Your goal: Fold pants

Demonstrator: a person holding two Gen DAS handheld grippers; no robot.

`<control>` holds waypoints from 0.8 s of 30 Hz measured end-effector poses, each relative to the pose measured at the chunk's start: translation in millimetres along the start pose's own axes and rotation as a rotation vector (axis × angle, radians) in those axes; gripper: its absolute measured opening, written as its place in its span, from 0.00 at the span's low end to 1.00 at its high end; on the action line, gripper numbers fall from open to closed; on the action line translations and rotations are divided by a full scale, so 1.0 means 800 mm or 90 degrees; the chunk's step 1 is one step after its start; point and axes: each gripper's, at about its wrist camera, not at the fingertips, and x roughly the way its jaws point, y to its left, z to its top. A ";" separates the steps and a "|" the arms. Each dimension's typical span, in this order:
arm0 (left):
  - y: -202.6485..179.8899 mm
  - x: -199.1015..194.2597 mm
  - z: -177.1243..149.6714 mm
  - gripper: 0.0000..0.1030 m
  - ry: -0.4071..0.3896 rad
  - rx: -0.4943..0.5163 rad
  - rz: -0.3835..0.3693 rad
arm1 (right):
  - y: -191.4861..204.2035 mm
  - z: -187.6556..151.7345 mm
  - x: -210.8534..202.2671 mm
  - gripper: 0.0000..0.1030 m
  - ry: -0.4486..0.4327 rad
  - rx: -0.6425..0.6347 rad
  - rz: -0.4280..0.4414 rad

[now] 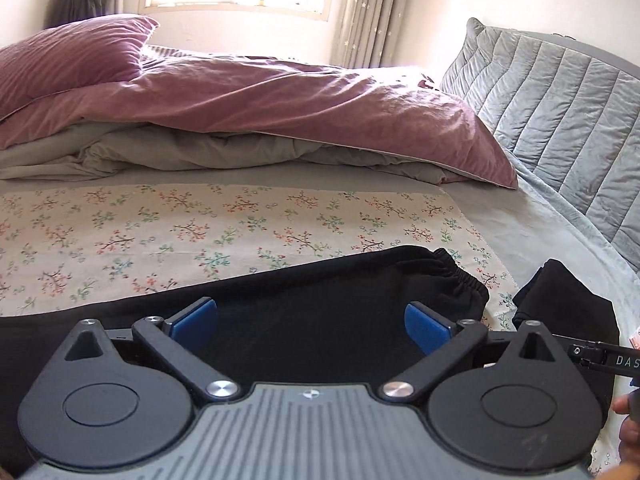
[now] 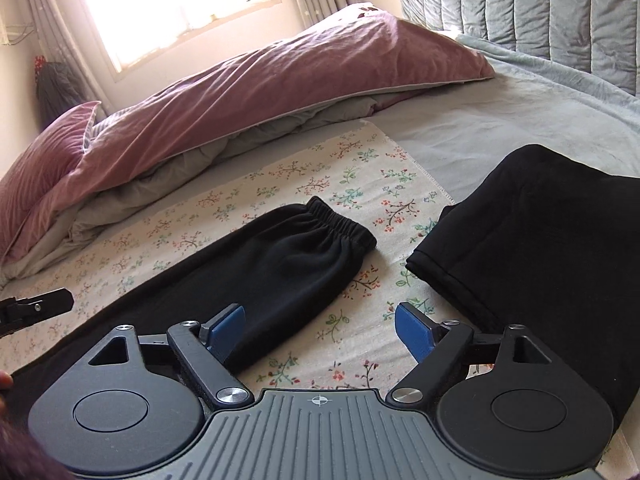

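Sunlight from the window (image 2: 172,0) falls on your bed (image 2: 500,120), where a flowered cloth (image 1: 200,232) is spread in front of the pink duvet (image 1: 280,104). On this cloth lie the black pants (image 2: 288,264), one leg stretched out with its elastic cuff (image 2: 340,220) toward the grey headboard (image 1: 560,100). Another black piece (image 2: 540,248) lies just beside, to the right. Your left tool (image 1: 310,320) is released above the leg, nothing between its blue pads. Your right tool (image 2: 320,326) is released too, holding nothing

Two black garments, pants (image 2: 288,264) and folded pile (image 2: 540,248), one floral cloth (image 2: 360,176), two pink pillows (image 2: 40,168).
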 end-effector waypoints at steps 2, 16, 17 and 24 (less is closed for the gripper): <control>0.015 -0.032 -0.005 1.00 -0.003 -0.018 0.019 | 0.018 -0.006 -0.022 0.86 -0.006 -0.015 0.010; 0.110 -0.171 -0.069 1.00 -0.012 -0.089 0.120 | 0.127 -0.040 -0.102 0.95 -0.029 -0.127 0.028; 0.117 -0.173 -0.073 1.00 -0.012 -0.095 0.127 | 0.136 -0.042 -0.103 0.96 -0.031 -0.132 0.030; 0.176 -0.180 -0.104 1.00 -0.014 -0.152 0.182 | 0.206 -0.067 -0.089 0.96 -0.065 -0.200 0.038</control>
